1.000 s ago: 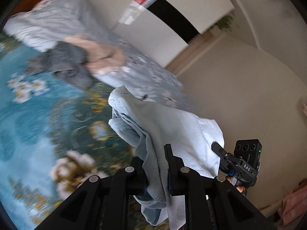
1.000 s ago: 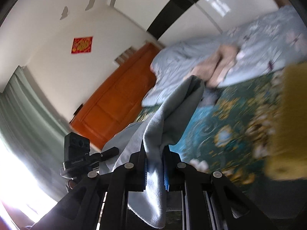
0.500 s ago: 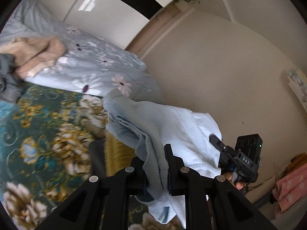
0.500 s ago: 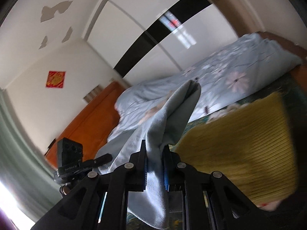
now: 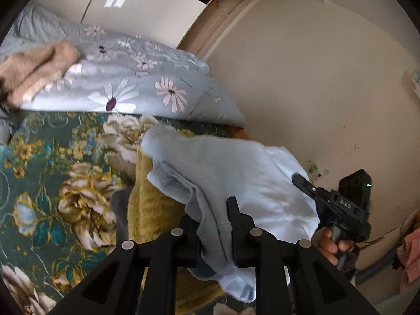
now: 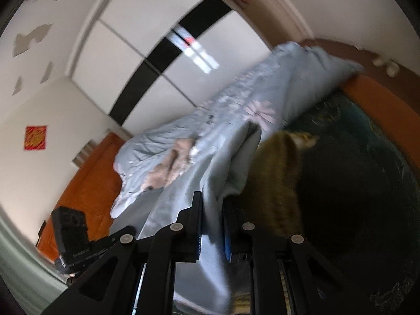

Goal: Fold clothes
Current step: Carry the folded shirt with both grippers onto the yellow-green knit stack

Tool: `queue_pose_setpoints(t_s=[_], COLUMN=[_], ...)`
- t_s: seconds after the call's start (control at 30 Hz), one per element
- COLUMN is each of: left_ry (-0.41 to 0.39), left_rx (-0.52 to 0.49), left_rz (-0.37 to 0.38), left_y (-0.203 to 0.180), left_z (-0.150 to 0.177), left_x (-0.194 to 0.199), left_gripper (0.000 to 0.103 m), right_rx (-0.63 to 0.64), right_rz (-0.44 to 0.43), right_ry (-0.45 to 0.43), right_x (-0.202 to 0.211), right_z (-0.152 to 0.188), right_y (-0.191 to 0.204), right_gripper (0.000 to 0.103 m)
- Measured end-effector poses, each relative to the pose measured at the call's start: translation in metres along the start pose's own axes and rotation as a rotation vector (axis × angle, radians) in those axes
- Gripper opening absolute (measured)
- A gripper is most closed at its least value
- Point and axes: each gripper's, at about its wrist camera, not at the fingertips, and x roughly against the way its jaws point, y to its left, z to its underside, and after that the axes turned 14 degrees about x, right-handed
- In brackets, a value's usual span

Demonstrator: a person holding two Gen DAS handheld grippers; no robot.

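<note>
Pale blue garment (image 5: 231, 173), no legible writing

Ahead: yellow garment (image 5: 155, 204) lies on floral bedspread (image 5: 52, 173); bunched quilt (image 5: 136, 89) blocks far side. Open bedspread to the left.

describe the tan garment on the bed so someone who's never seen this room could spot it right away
Start at the bed's green floral bedspread and look to the pale blue daisy-print duvet heaped along its far side. The tan garment lies crumpled on top of that duvet. It is the only beige, fuzzy-looking piece there, unlike the mustard-yellow knit on the bedspread or the light blue garment between the grippers.
</note>
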Motion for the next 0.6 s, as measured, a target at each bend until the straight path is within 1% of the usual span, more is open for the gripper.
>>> queue_pose_setpoints(t_s=[0.07, 0.2, 0.3, 0.37, 0.43, 0.47, 0.5, 0.53, 0.6], left_ry=[-0.002, -0.038, -0.089, -0.124, -0.158, -0.174, -0.186, -0.191, -0.190], left_rx=[0.013, 0.030, 0.037, 0.036, 0.024, 0.009, -0.012, -0.035, -0.082], left_rz=[0.006, -0.011, -0.047, -0.071, -0.086, -0.094, -0.102, -0.105, -0.110], left_y=[0.009, 0.024, 0.032, 0.034, 0.032, 0.028, 0.021, 0.014, -0.001], left_z=[0.001, 0.001, -0.001, -0.003, -0.004, -0.003, -0.002, 0.001, 0.005], left_x=[0.007, 0.027, 0.045, 0.056, 0.066, 0.069, 0.071, 0.070, 0.064], left_gripper=[0.033, 0.039, 0.040, 0.040, 0.040, 0.041, 0.041, 0.042, 0.043], right_rx=[-0.030, -0.042, -0.046, -0.030, -0.033, -0.039, -0.045, -0.043, 0.005], right_rz=[-0.019, -0.022, -0.021, 0.007, 0.059, 0.090, 0.129, 0.187, 0.245], right_ry=[-0.014, -0.023, -0.009, -0.005, -0.017, -0.026, -0.035, -0.045, -0.070], right_x=[-0.001, 0.002, 0.008, 0.012, 0.024, 0.030, 0.036, 0.044, 0.055], right_z=[0.003, 0.002, 0.002, 0.001, -0.001, -0.002, -0.003, -0.005, -0.011], right_y=[-0.009, -0.012, -0.011, -0.008, -0.010, -0.012, -0.013, -0.010, 0.007], right_gripper=[0.013, 0.014, 0.016, 0.017, 0.025, 0.032, 0.034, 0.035, 0.037])
